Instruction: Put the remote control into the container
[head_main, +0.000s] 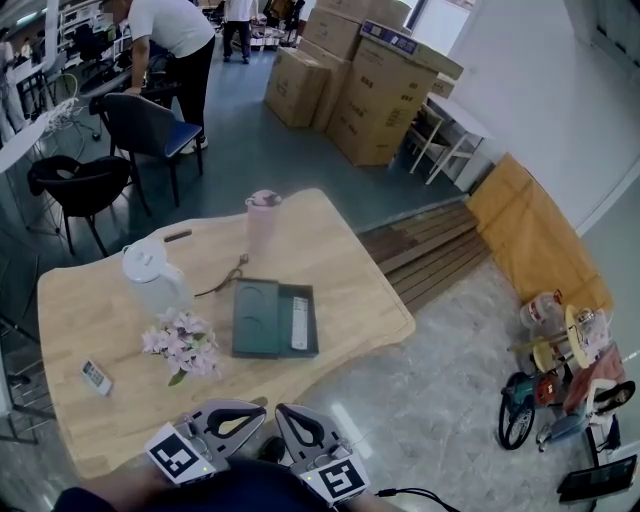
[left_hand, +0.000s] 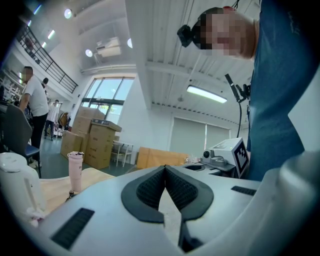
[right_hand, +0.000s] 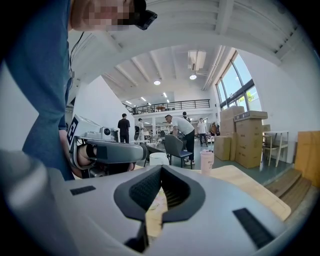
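A dark green container (head_main: 256, 318) lies open in the middle of the wooden table (head_main: 340, 270). A long white remote control (head_main: 299, 323) lies in its right compartment. A second, smaller white remote (head_main: 96, 377) rests on the table near the front left corner. Both grippers hover at the table's near edge, close to the person's body. My left gripper (head_main: 258, 408) (left_hand: 165, 168) is shut with nothing between its jaws. Beside it, my right gripper (head_main: 284, 410) (right_hand: 161, 168) is also shut and empty. Both stand well apart from the container and the remotes.
A white kettle (head_main: 152, 275), a bunch of pink flowers (head_main: 183, 342) and a pink bottle (head_main: 263, 222) stand on the table around the container. Black chairs (head_main: 85, 185), cardboard boxes (head_main: 370, 80) and people stand beyond the far edge. Toys and small bicycles (head_main: 560, 390) lie on the floor right.
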